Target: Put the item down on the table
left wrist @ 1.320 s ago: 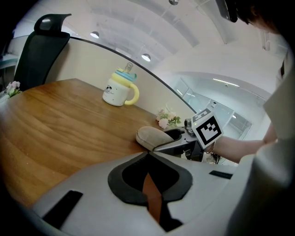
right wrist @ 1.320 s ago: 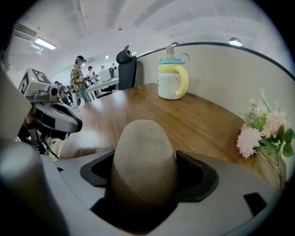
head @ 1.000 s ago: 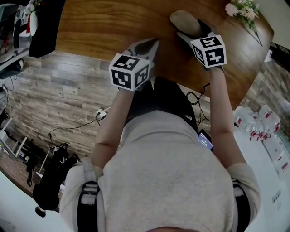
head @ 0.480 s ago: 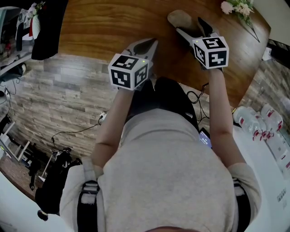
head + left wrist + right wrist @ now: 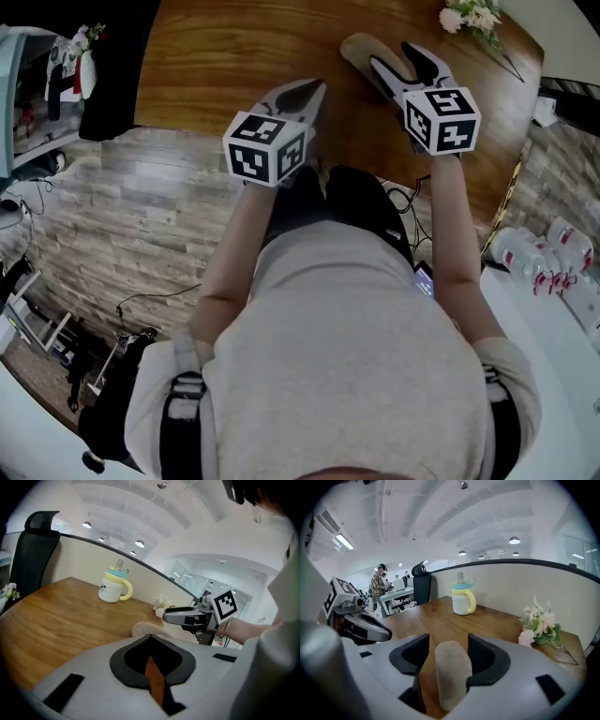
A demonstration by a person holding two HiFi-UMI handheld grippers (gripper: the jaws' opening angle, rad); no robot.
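right gripper (image 5: 392,58), jaws just narrowing yet apart, has risen above one beige insole (image 5: 452,677) on the table (image 5: 234,66); left gripper (image 5: 319,89) pinched together; one mug (image 5: 462,601).

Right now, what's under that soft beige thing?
The beige pad lies flat on the wooden table. Only bare wood shows around its edges. The patch of table right beneath it is covered, so nothing there can be seen.

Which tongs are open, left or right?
The right tongs: jaws apart, though they have just been closing, with the beige pad on the table showing in the gap, untouched. The left tongs have their jaws together.
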